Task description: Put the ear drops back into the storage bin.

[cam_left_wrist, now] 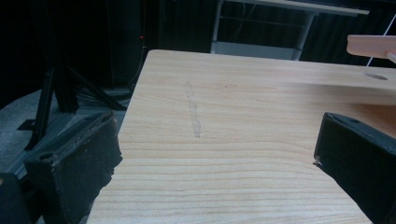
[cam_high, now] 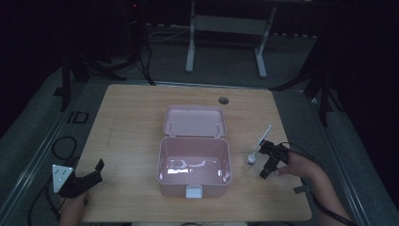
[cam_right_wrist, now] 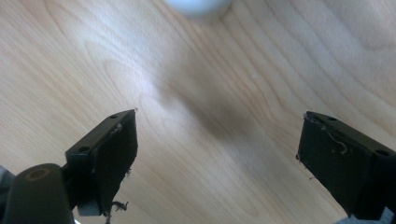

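Observation:
An open pink box stands at the table's middle, its lid laid back behind it. To its right lie a small white round object and a slim white stick. My right gripper hovers just right of the round object, pointing down at the table. Its jaws are open with bare wood between them, and the white round object sits blurred just beyond them. My left gripper rests near the table's front left corner, open and holding nothing.
The pink lid's edge shows at the upper right in the left gripper view. A round cable hole sits near the table's far edge. Cables and stand legs lie on the floor around the table.

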`<state>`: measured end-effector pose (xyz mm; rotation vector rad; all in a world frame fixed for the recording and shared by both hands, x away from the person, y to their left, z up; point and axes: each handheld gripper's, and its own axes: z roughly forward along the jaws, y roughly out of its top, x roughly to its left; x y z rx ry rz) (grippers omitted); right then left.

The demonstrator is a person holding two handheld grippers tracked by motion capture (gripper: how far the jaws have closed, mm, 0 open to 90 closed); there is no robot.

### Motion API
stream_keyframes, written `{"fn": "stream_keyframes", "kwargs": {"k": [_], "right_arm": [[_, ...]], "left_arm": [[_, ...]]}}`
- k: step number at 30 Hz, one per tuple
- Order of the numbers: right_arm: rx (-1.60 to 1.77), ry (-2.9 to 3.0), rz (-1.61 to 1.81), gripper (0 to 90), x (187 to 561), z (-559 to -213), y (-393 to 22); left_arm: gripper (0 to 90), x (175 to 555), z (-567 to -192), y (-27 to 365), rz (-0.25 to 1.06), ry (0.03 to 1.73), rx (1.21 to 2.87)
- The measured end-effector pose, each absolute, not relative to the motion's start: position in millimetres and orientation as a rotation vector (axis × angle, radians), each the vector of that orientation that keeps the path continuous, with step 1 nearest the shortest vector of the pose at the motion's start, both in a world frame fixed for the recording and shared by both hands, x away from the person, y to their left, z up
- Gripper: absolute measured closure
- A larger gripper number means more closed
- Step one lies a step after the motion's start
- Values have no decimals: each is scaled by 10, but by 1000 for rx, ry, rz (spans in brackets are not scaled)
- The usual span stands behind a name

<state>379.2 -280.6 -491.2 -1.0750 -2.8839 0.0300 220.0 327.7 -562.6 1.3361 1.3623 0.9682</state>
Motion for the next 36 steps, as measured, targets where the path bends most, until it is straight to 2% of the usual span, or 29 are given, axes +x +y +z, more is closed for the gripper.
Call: {"fn": "stream_keyframes", "kwargs": {"k": [9,17,20,25,29,36], "right_arm": [[-1035,-2908,8,158,3899,-4900,-2639],[-979,-2938,5,252,3978,-4941,-2503],[-986,-2923,0,318,4047,-4954,-2459],[-951,-2919,4,346,4075,-4966,-2408],[-942,-2925,20,423,4118,-4954,-2355],[-924,-2916,55,496,4149,-4989,-2304]], "left_arm": [[5,2201,-5627,3276,968,1360,1338],[5,2200,-5627,3277,968,1359,1338],[5,2199,-5627,3275,969,1358,1339],[5,2200,-5627,3274,968,1357,1339],[5,2198,-5627,3273,970,1356,1341],[5,2200,-5627,3273,968,1357,1341]]}}
